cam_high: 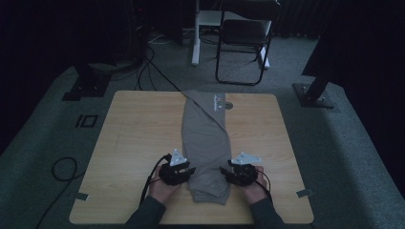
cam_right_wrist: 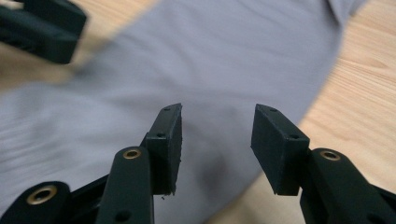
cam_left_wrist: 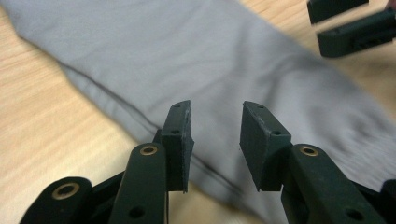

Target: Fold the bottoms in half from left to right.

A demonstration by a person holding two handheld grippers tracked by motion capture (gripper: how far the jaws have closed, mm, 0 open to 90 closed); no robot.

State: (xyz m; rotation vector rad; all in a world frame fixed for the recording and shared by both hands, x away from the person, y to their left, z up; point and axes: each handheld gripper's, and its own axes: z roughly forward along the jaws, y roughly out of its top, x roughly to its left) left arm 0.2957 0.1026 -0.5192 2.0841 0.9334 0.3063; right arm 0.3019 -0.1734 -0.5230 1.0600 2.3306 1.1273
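A grey garment point(cam_high: 206, 143) lies folded into a long strip down the middle of the wooden table point(cam_high: 133, 138). It runs from the far edge at 12 o'clock to near the close edge at 6 o'clock. It looks like a folded pair of trousers, but that is hard to tell. A small white print point(cam_high: 217, 102) sits on its far end, and a little round spot point(cam_high: 228, 105) on the table is just beside that, at 3 o'clock from it. The near end of the garment lies between two black grippers. The left gripper point(cam_high: 190, 170) is at 9 o'clock from that end, just beside the cloth edge, held in the person's left hand point(cam_high: 162, 189). In the left gripper view, its two jaws stand partly apart with nothing between them, and the grey cloth with a seam lies below them. The right gripper point(cam_high: 222, 170) is at 3 o'clock from the near end, also just beside the cloth, held in the right hand point(cam_high: 254, 189). In the right gripper view, its jaws are partly apart too, with a clear gap and no cloth pinched. Farther out, at 12 o'clock past the table, a black folding chair point(cam_high: 244, 40) stands on the grey carpet point(cam_high: 334, 138). A dark cable point(cam_high: 62, 169) loops on the floor at 9 o'clock.
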